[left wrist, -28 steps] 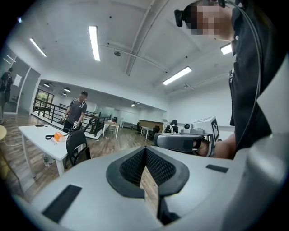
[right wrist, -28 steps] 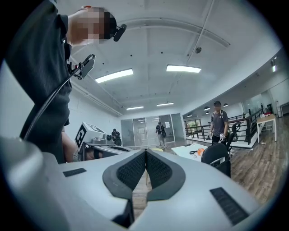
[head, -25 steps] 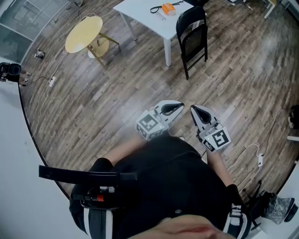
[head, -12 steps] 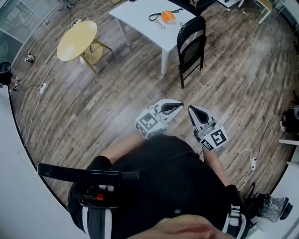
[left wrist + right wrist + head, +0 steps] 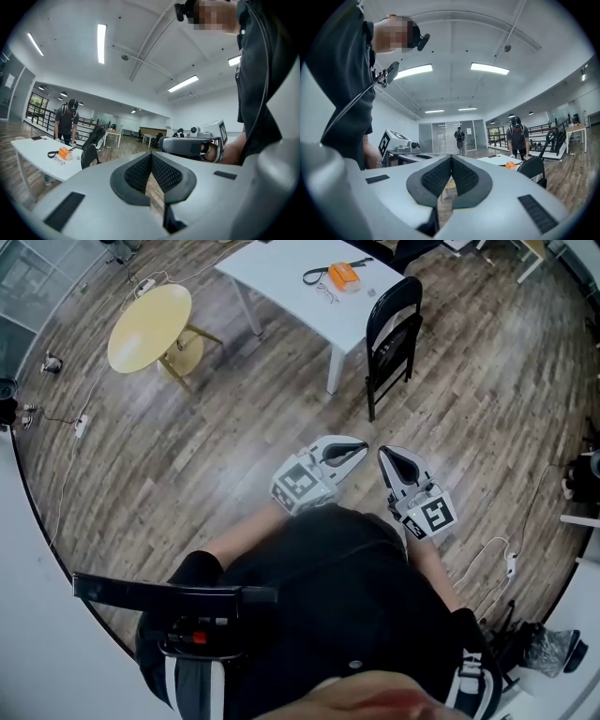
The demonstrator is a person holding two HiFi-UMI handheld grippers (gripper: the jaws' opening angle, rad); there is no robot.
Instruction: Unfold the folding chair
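The left gripper's (image 5: 151, 157) fingers (image 5: 136, 172) are pressed together with nothing between them. The right gripper's (image 5: 451, 159) fingers (image 5: 433, 176) are also pressed together and empty. There are two grippers, each with one marker cube. In the head view they are held side by side, tips near each other, in front of the person's dark torso and above the wooden floor (image 5: 234, 427).

There is one folding chair (image 5: 394, 329). It is black and stands upright on the floor just beside the near corner of the white tabletop (image 5: 281, 277), well apart from both grippers. One orange object (image 5: 342, 277) lies on that tabletop with a dark strap beside it. There are two tables in all: the white one and a round yellow table (image 5: 150, 315) to its left.

Only the head view shows the floor layout, the yellow table and the cables trailing along the room's edges. Only the gripper views show the ceiling lights and other people. The left gripper view has one person (image 5: 68, 123) standing at the far side of the tabletop, and it shows the right gripper from the side. The right gripper view shows two people: that one near the tabletop and a second person (image 5: 459, 138) far off by a glass wall.
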